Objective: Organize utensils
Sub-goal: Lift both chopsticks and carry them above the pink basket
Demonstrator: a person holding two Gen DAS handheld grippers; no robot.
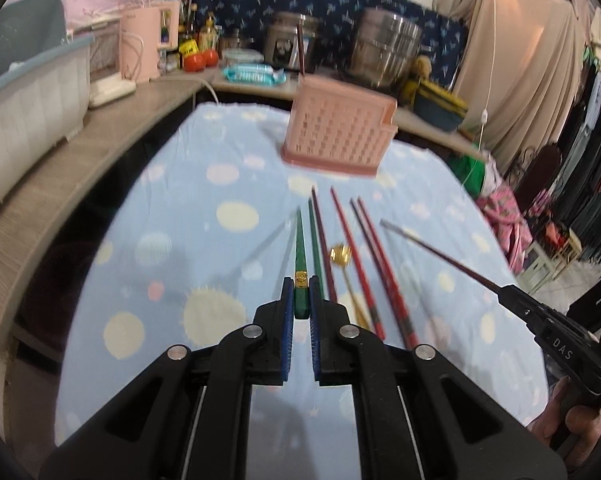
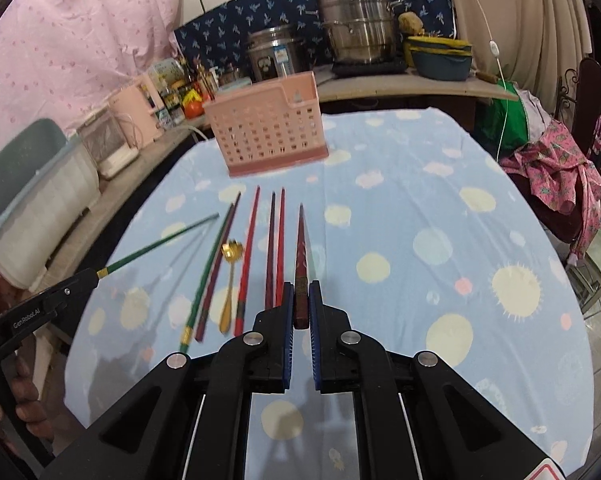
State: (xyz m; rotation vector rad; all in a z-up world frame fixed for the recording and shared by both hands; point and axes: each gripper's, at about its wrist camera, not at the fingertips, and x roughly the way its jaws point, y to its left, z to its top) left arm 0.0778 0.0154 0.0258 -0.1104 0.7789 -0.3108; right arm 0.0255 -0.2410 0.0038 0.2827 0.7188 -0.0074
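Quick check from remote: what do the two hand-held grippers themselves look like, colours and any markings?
Both are matte black plastic with silver pivot rivets and blue ribbed finger pads. The left hand-held gripper carries white "GenRobot.AI" lettering on its side; the right hand-held gripper shows "DAS". Bare fingers grip each handle; no cables visible.

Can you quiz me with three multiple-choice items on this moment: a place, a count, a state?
1. Where does the pink utensil basket stand?
A. on the dotted blue cloth, beyond the chopsticks
B. on the wooden shelf
C. between the tongs

2. How many gold spoons lie on the cloth?
A. none
B. one
C. three

3. What do the left tongs hold?
A. nothing
B. the spoon
C. a green chopstick

Answers:
1 A: it rests on the dotted blue cloth past the chopstick tips.
2 B: a single gold spoon lies among the chopsticks.
3 C: the green chopstick is clamped, lifted off the cloth; the right tongs likewise clamp a dark red chopstick.
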